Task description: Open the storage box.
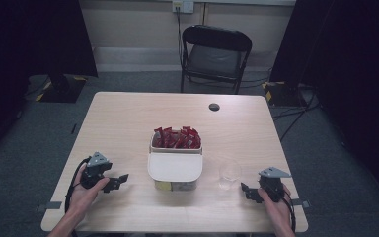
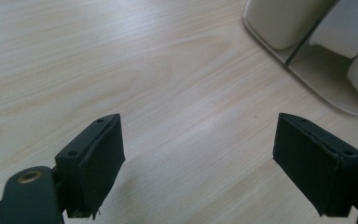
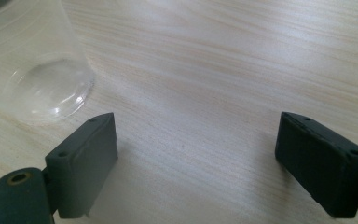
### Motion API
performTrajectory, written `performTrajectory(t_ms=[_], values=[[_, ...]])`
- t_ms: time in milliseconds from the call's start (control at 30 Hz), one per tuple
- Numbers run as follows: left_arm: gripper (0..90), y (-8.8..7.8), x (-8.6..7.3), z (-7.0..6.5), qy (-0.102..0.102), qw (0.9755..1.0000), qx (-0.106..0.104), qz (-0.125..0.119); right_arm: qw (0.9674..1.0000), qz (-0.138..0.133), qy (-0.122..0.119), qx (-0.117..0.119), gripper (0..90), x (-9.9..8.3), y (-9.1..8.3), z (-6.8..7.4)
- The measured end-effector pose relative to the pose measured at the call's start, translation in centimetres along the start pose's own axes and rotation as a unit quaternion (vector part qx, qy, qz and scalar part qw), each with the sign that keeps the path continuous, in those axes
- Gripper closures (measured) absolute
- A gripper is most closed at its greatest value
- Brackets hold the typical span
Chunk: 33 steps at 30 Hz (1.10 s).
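Observation:
A white container (image 1: 174, 170) stands mid-table, its far half packed with red packets (image 1: 176, 138) and its near half under a white lid. To its right is a clear plastic cup (image 1: 229, 174), upright. My left gripper (image 1: 120, 181) rests low over the table left of the container, pointing toward it. In the left gripper view its jaws (image 2: 198, 135) stand apart over bare wood, with the container's corner (image 2: 307, 79) at the upper right. My right gripper (image 1: 246, 191) sits just right of the cup, open and empty (image 3: 196, 130), with the cup's base (image 3: 42, 79) at the upper left.
The light wooden table (image 1: 128, 123) has a dark cable hole (image 1: 214, 106) near its far edge. A black folding chair (image 1: 216, 57) stands behind the table. Bare wood lies around both grippers and along the table's left side.

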State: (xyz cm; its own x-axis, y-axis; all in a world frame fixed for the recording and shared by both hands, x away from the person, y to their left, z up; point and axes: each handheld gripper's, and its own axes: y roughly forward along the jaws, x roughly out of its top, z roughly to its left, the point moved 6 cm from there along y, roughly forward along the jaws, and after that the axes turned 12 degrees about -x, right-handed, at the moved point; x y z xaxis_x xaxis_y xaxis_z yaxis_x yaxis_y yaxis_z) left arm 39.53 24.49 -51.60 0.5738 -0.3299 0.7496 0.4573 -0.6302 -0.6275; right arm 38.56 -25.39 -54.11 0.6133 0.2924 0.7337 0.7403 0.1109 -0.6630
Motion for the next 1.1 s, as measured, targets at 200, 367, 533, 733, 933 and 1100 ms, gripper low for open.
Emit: performTrajectory(t_ms=[200, 367, 533, 733, 933, 1100], values=[[16.8, 0.4, 0.3, -1.0, 0.001, 0.9998, -0.022, 0.001, 1.0000, 0.000, 0.000, 0.000, 12.4, 0.0, 0.0, 0.0], [17.9, 0.6, 0.6, -2.1, 0.013, 0.9991, -0.042, 0.000, 1.0000, 0.000, 0.000, 0.000, 12.4, 0.0, 0.0, 0.0], [19.9, 0.5, 1.3, -3.3, 0.015, 0.9977, -0.062, -0.021, 1.0000, 0.000, 0.000, 0.000, 12.3, 0.0, 0.0, 0.0], [20.5, 0.7, 1.9, -4.5, 0.030, 0.9965, -0.073, -0.027, 1.0000, 0.000, 0.000, 0.000, 12.3, 0.0, 0.0, 0.0], [20.9, 1.0, 2.5, -5.2, 0.037, 0.9954, -0.085, -0.026, 1.0000, 0.000, 0.000, 0.000, 12.4, 0.0, 0.0, 0.0], [20.8, 1.3, 2.9, -6.1, 0.041, 0.9939, -0.099, -0.027, 1.0000, 0.000, 0.000, 0.000, 12.3, 0.0, 0.0, 0.0]])
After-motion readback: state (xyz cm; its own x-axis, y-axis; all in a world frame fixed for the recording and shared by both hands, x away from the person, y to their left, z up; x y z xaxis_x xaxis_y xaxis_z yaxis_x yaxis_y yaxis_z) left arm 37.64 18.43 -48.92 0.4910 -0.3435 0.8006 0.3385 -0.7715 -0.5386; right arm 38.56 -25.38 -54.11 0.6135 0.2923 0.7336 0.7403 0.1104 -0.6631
